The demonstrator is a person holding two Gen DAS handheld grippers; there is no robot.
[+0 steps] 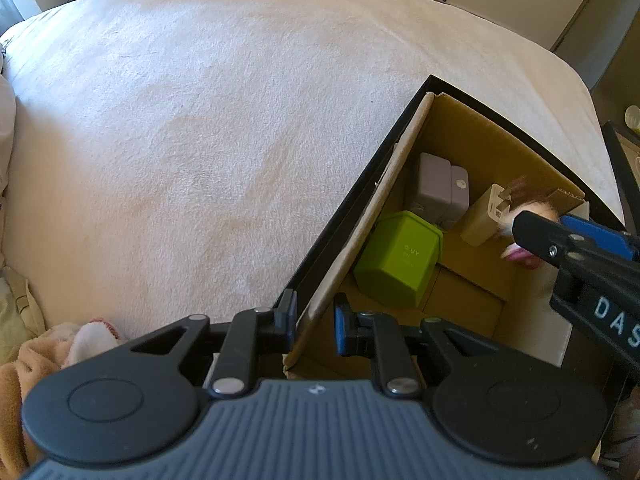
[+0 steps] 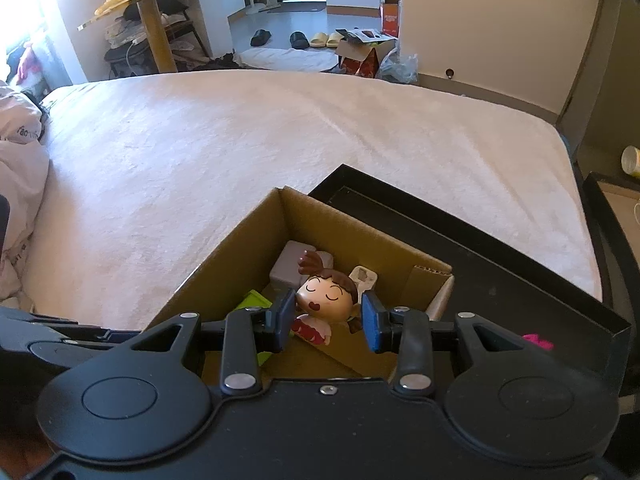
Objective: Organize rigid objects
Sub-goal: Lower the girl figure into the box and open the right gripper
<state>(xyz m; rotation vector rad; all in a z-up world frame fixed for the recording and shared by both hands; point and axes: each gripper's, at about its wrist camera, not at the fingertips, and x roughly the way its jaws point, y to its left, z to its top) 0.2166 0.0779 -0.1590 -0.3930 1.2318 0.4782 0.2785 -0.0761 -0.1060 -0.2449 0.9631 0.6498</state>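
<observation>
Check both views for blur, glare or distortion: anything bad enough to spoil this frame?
Left wrist view: the figurine in the right gripper is motion-smeared; the bed edge bows from fisheye. Right wrist view: figurine sharp; window glare washes out the upper left.

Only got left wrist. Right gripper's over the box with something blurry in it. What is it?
Observer: A doll figurine, brown hair with antlers, red dress, gripped at the head by the right gripper.
Operator: Anything outside the box on that side?
Observer: A small bright pink thing lies on the black tray, to the right of the cardboard box.
</observation>
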